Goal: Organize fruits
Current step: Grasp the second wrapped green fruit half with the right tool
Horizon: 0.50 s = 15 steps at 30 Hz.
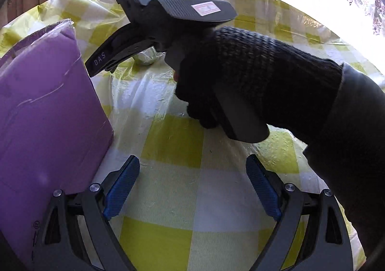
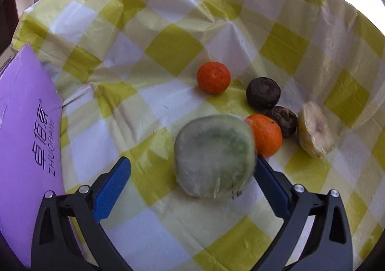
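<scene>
all fruit is seen loose on the bench [image 2: 168,59], which is covered by a yellow-and-white checked plastic cloth; nothing is judged sorted yet. a pale green round fruit [image 2: 214,156], blurred and possibly wrapped in film, lies between the fingers of the right gripper [image 2: 192,174]. those fingers are spread wide: the right pad sits just beside or touching the fruit, the left pad is well apart from it, so no grasp is made. just behind it a mandarin [image 2: 266,135] is found, touching or nearly touching a small dark fruit [image 2: 284,120]. a second dark fruit [image 2: 263,92] lies near, a second mandarin [image 2: 213,77] is set a little apart to the left, and a pale yellow cut piece [image 2: 315,130], perhaps banana, lies at the right end of the group.

a purple box [image 2: 26,141] with printed lettering stands at the left edge; whether it is the target container cannot be told, since its inside is not shown.

the left gripper [image 1: 192,189] is held released over bare cloth beside the purple box, nothing between its fingers. the right gripper's body and a black-gloved hand [image 1: 240,73] fill that view.

left to do, as judged: all six pieces.
</scene>
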{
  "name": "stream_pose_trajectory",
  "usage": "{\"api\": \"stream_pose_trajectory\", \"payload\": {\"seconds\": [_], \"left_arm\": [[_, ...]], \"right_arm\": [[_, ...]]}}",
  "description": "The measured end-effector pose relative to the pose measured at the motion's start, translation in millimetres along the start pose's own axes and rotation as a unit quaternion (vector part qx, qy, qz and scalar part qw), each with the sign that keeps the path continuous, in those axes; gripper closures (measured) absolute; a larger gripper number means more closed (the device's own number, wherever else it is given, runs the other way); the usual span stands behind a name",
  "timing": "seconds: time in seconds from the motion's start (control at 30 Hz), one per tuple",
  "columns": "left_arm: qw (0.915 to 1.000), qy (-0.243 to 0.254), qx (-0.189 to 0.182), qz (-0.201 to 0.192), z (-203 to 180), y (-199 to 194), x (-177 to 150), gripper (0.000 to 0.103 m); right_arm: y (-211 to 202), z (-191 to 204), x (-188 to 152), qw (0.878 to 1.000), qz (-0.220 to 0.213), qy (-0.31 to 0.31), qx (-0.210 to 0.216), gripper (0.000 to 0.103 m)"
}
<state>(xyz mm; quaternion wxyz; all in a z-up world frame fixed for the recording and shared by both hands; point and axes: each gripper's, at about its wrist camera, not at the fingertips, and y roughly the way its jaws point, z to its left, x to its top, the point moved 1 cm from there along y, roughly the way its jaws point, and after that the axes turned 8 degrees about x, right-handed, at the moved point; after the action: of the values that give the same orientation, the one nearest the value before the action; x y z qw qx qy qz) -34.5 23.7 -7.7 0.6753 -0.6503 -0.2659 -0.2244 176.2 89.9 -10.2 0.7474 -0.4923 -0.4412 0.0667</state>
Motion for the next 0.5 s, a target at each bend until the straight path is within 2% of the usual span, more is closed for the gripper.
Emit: {"api": "stream_pose_trajectory", "payload": {"seconds": [0.03, 0.13, 0.17, 0.2, 0.23, 0.33, 0.4, 0.5], "left_arm": [[1.0, -0.001, -0.001, 0.0, 0.6, 0.3, 0.5, 0.016], [1.0, -0.001, -0.004, 0.0, 1.2, 0.4, 0.3, 0.016], [1.0, -0.001, -0.004, 0.0, 1.3, 0.1, 0.5, 0.016], [1.0, -0.001, -0.004, -0.001, 1.6, -0.5, 0.0, 0.016], [1.0, -0.001, -0.004, 0.0, 2.2, -0.3, -1.0, 0.016], [1.0, -0.002, -0.005, 0.001, 2.4, -0.7, -1.4, 0.016], [1.0, -0.001, -0.007, 0.003, 2.4, -0.8, -1.3, 0.016], [0.9999, 0.004, -0.009, 0.004, 0.6, 0.1, 0.6, 0.016]], "right_arm": [[3.5, 1.0, 2.3, 1.0, 0.005, -0.001, -0.01, 0.003], [3.0, -0.9, 1.8, 0.999, 0.006, 0.007, -0.032, 0.015], [-1.3, -4.6, -0.2, 0.999, -0.001, 0.014, -0.031, 0.032], [-5.5, -9.5, -2.9, 1.0, -0.003, 0.023, -0.017, 0.045], [-9.8, -13.8, -7.2, 0.999, -0.003, 0.03, -0.011, 0.045], [-33.1, -26.1, -30.3, 0.998, -0.017, 0.049, -0.04, 0.045], [-55.0, -41.4, -51.5, 0.995, -0.037, 0.09, -0.037, 0.045], [-90.1, -66.6, -90.1, 0.985, -0.061, 0.15, -0.064, 0.045]]}}
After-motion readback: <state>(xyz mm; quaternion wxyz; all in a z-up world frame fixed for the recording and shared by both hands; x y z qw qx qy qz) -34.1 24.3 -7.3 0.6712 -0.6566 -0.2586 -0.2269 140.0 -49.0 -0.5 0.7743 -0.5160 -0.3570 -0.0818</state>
